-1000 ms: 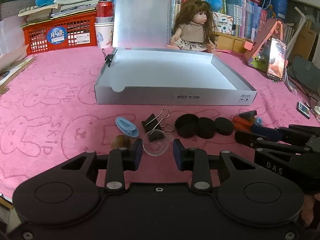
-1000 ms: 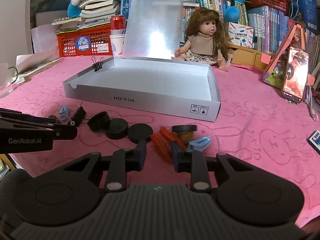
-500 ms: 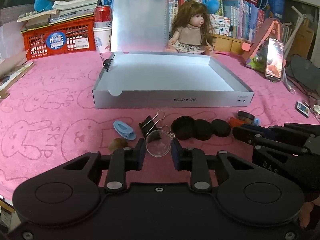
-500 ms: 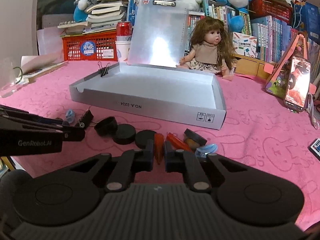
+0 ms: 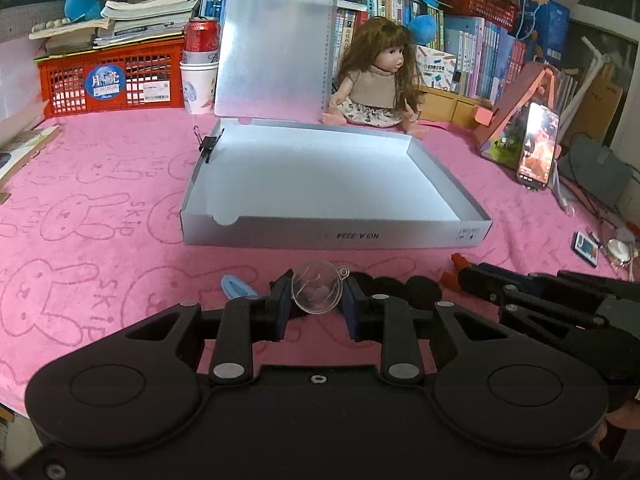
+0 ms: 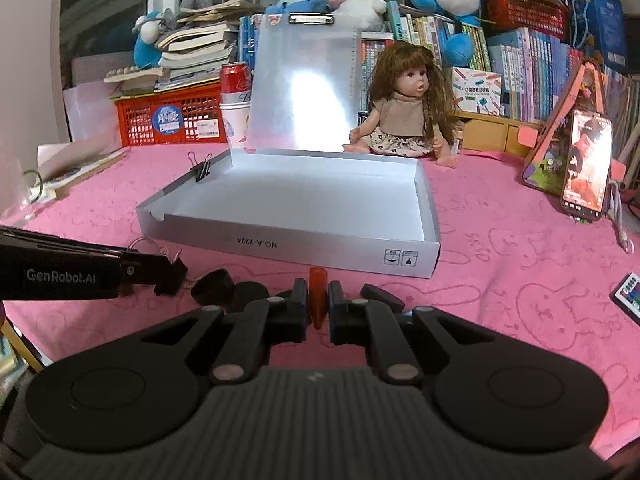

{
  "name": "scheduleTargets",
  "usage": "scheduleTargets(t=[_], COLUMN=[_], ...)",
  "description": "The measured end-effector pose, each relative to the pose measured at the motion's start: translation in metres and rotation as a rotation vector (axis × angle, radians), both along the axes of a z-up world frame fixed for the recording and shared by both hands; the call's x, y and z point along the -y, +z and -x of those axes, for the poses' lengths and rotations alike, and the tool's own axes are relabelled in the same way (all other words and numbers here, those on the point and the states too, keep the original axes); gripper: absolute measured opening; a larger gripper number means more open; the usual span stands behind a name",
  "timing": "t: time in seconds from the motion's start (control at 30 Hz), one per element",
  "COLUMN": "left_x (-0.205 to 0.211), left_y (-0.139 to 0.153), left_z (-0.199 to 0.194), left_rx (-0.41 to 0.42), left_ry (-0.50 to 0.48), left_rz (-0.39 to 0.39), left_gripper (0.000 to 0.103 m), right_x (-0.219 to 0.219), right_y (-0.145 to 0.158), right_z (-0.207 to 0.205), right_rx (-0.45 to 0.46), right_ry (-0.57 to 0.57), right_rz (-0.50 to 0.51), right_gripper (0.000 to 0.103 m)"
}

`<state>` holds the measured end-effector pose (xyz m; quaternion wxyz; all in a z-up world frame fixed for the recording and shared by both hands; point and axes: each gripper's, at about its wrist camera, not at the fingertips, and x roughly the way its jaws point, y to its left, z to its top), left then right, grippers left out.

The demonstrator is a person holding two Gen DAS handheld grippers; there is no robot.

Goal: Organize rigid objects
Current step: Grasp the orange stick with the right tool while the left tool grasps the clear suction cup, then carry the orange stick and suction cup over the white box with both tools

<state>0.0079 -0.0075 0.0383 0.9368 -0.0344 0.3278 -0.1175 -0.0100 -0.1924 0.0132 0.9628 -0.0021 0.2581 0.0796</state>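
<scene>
My left gripper [image 5: 317, 295] is shut on a small clear plastic cup [image 5: 316, 286], held just above the pink cloth. An orange clip [image 6: 318, 280] stands upright in my right gripper [image 6: 318, 293], which is shut on it. Ahead of both lies an open shallow grey box [image 5: 280, 234] [image 6: 320, 245], with nothing inside. On the cloth before it sit several black round caps [image 5: 420, 289] [image 6: 212, 286], a blue clip [image 5: 236, 286] and a black binder clip [image 6: 172, 273]. A flat black piece [image 6: 380, 296] lies right of my right fingers.
A clipboard [image 5: 276, 40] leans upright behind the box, with a doll [image 5: 376, 76] beside it. A binder clip [image 5: 210, 142] sits on the box's left wall. A phone on a stand [image 5: 538, 148] is at the right, a red crate [image 5: 112, 80] at the back left.
The left gripper closed on the clear cup and lifted it off the cloth. The right gripper closed on the orange clip and raised it slightly.
</scene>
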Motion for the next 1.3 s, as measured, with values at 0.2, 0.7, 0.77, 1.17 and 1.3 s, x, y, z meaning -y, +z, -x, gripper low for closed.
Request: scheduleTargets(t=[0.2, 0.7, 0.77, 1.17, 1.3], left_x=[0.000, 0.007, 0.006, 0.010, 0.013], left_y=[0.011, 0.031, 0.026, -0.007, -0.014], left_z=[-0.019, -0.112, -0.128, -0.169, -0.171], left_rx=[-0.001, -0.101, -0.140, -0.244, -0.254], left_ry=[-0.010, -0.016, -0.015, 0.026, 0.024], left_rz=[-0.005, 0.033, 0.046, 0.039, 0.026], left_gripper=[0.026, 0.026, 0.026, 0.026, 0.026], right_x=[0.010, 0.030, 0.032, 0.039, 0.037], right_y=[0.010, 0.035, 0.033, 0.009, 0.002], right_z=[-0.011, -0.081, -0.094, -0.142, -0.145], right_rx=[-0.013, -0.102, -0.143, -0.297, -0.313], right_ry=[-0.026, -0.038, -0.037, -0.112, -0.119], right_rz=[-0.055, -0.183, -0.212, -0.258, -0.240], right_gripper=[0.013, 0.013, 0.013, 0.013, 0.013])
